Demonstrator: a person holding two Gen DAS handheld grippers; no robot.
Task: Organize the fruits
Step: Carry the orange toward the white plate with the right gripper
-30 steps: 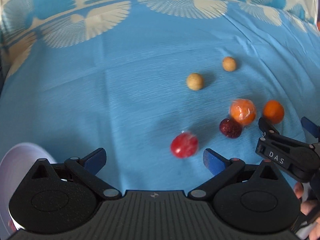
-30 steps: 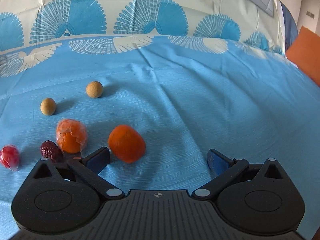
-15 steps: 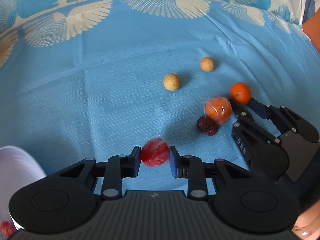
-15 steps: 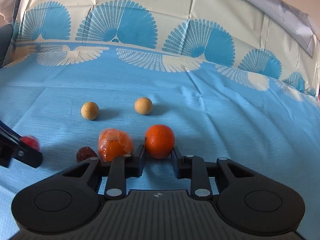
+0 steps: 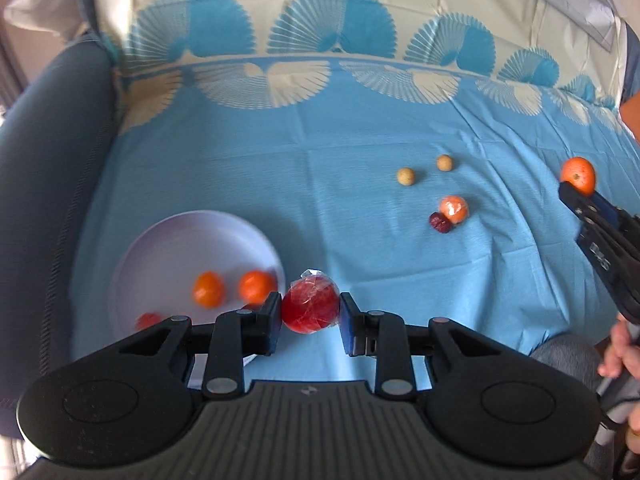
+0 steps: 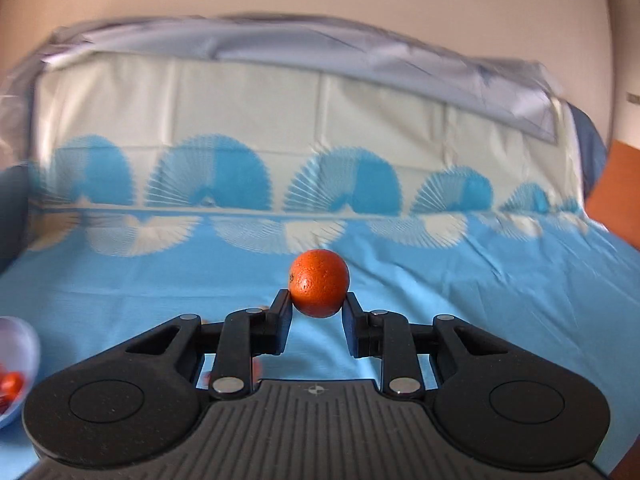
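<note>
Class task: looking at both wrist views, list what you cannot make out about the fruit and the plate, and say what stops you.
- Plate, left wrist view: near rim hidden behind the left hand-held gripper.
- Small red fruit on it: blurred, kind unclear.
- Right wrist view: plate cut by the left edge.
- Loose fruit hidden below the right hand-held gripper.

The left gripper (image 5: 310, 316) clamps a red fruit (image 5: 310, 307), pointing steeply down; the right gripper (image 6: 318, 310) clamps an orange (image 6: 319, 282), tilted slightly down.
</note>
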